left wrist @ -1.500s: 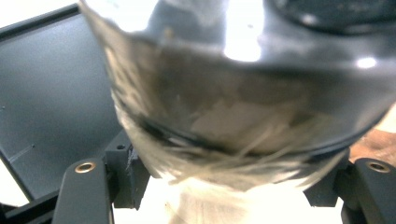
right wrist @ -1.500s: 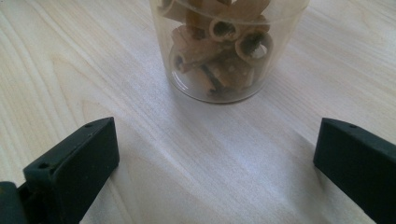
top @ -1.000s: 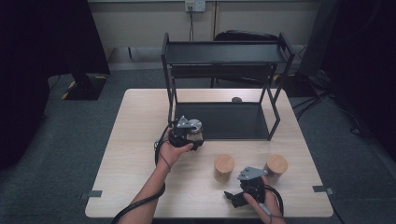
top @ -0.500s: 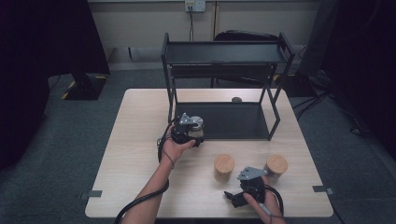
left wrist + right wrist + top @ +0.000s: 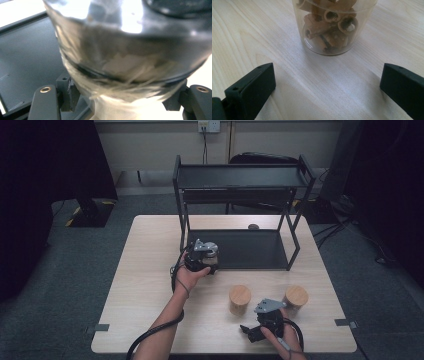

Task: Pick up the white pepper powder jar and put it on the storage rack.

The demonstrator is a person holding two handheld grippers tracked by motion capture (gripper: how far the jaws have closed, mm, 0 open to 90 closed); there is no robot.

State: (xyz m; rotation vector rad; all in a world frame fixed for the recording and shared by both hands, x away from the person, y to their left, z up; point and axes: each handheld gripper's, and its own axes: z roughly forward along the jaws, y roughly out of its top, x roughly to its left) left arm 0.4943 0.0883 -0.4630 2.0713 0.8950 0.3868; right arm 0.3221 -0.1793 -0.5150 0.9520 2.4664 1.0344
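Note:
My left gripper [image 5: 207,262] is shut on a clear glass jar [image 5: 212,254] with a dark lid, held at the front left corner of the black rack's lower shelf [image 5: 250,251]. Up close, that jar [image 5: 130,57] holds pale material, and my left gripper [image 5: 122,96] has a black pad pressing on each side of it. My right gripper [image 5: 248,332] rests open near the table's front edge. Ahead of its open jaws [image 5: 328,70] a clear jar of brown rolled sticks [image 5: 332,30] stands on the wood, apart from them. This wooden-lidded jar [image 5: 240,299] stands just beyond the gripper.
A second wooden-lidded jar [image 5: 296,296] stands to the right of the first. The two-tier black rack has an upper shelf [image 5: 240,177] over the lower one. A small dark disc [image 5: 253,226] lies on the table behind the rack. The table's left half [image 5: 145,285] is bare wood.
The left hand with its jar has edged slightly toward the rack. The right gripper has stayed where it was.

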